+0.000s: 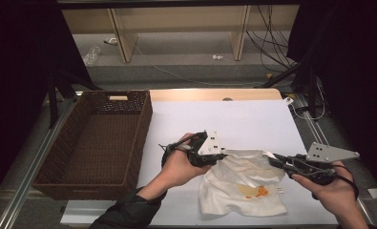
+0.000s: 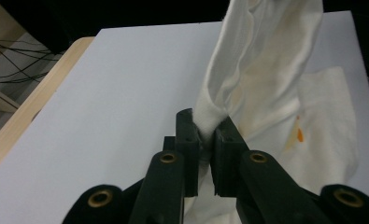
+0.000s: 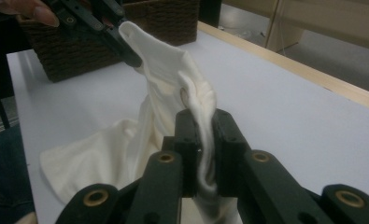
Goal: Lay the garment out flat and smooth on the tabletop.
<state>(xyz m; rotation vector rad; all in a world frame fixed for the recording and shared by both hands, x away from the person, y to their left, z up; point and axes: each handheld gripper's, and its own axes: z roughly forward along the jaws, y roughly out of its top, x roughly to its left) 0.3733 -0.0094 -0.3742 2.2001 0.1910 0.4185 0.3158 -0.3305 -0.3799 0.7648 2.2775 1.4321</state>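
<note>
A white shirt (image 1: 243, 183) with an orange print (image 1: 258, 192) hangs partly lifted over the white table top (image 1: 234, 121). My left gripper (image 1: 221, 155) is shut on one upper corner of the white shirt (image 2: 261, 74), with cloth bunched between its jaws. Farther right, my right gripper (image 1: 274, 160) is shut on the other upper corner of the white shirt (image 3: 173, 88); a fold of cloth runs down between its jaws. The left gripper (image 3: 128, 51) also appears at the top left of the right gripper view. The shirt's lower part rests on the table.
A large brown wicker basket (image 1: 95, 138) stands at the left of the table, with nothing visible inside. Wooden shelf legs (image 1: 121, 40) and cables (image 1: 272, 43) lie beyond the table's far edge.
</note>
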